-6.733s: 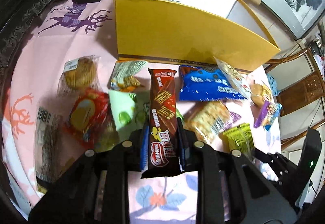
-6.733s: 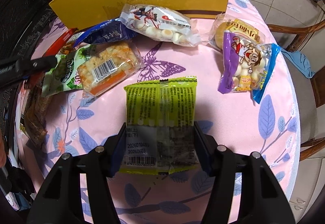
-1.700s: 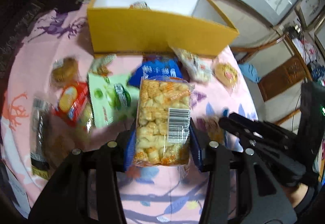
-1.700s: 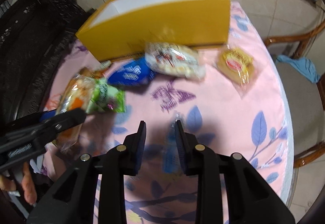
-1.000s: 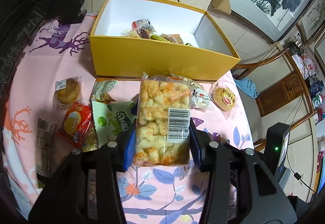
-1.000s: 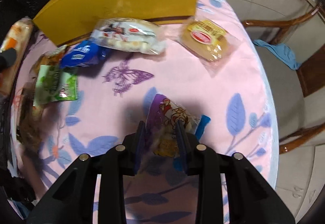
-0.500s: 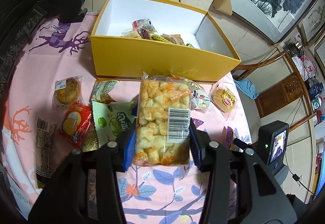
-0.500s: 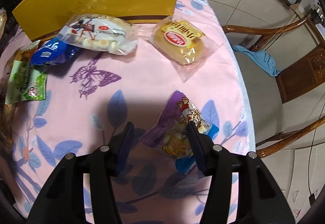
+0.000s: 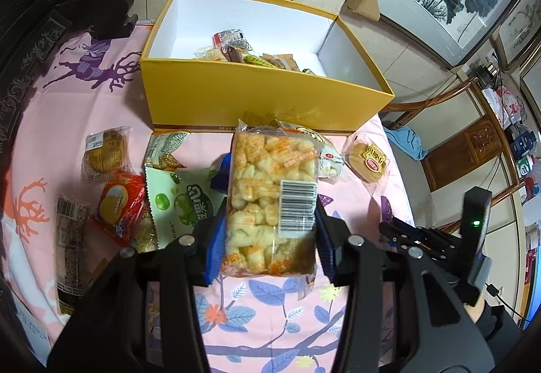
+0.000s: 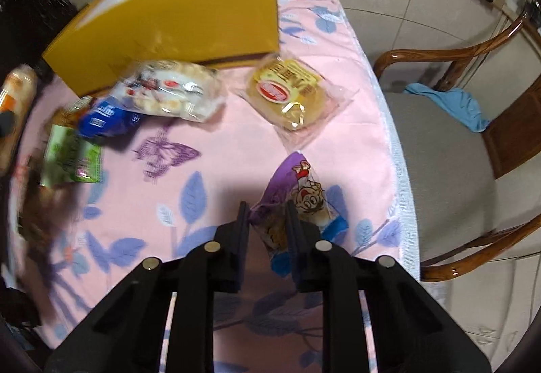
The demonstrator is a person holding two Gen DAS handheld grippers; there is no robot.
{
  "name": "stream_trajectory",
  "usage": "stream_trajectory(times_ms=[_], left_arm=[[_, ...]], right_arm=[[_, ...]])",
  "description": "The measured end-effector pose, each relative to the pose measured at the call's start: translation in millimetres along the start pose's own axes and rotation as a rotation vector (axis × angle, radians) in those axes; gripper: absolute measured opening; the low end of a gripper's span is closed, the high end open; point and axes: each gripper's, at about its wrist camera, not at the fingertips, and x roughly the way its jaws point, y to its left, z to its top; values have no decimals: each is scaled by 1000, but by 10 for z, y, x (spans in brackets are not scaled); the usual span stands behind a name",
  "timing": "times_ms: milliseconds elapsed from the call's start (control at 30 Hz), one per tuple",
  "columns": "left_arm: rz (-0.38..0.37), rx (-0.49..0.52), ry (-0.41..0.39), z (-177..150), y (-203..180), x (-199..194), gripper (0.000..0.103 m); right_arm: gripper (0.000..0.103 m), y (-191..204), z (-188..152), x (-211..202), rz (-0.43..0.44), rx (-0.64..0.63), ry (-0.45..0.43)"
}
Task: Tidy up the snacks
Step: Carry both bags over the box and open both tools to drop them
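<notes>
My left gripper (image 9: 267, 231) is shut on a clear bag of yellow puffed crackers (image 9: 270, 197) and holds it above the pink tablecloth, in front of the open yellow box (image 9: 263, 102), which holds several snacks. My right gripper (image 10: 268, 220) is shut on a purple cartoon snack packet (image 10: 297, 193) near the table's right edge. The right gripper also shows in the left wrist view (image 9: 405, 234). The box shows in the right wrist view (image 10: 175, 28).
Loose on the cloth: a yellow cake pack (image 10: 290, 92), a white biscuit bag (image 10: 169, 92), a blue pack (image 10: 104, 119), a green pea pack (image 9: 182, 200), a red pack (image 9: 118, 207), a muffin (image 9: 104, 149). A wooden chair (image 10: 456, 153) stands at the right.
My right gripper has closed from open around the purple packet to shut on it. My left gripper holds the cracker bag steady above the table.
</notes>
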Motion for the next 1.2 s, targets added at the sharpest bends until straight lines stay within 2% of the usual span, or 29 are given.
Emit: stream_trajectory(times_ms=[100, 267, 633, 833, 1033, 1200], left_arm=[[1, -2, 0, 1, -2, -3, 46], [5, 0, 0, 1, -1, -5, 46], [5, 11, -25, 126, 10, -89, 46], [15, 26, -79, 437, -20, -230, 46], [46, 47, -137, 1059, -132, -212, 46], [74, 58, -149, 1484, -183, -71, 46]], right_arm=[[20, 63, 3, -123, 54, 12, -22], [19, 226, 73, -304, 90, -16, -67], [19, 673, 523, -686, 178, -126, -199], [19, 937, 985, -893, 218, -178, -289], [19, 1093, 1504, -912, 242, -194, -335], [19, 1126, 1887, -834, 239, -181, -352]])
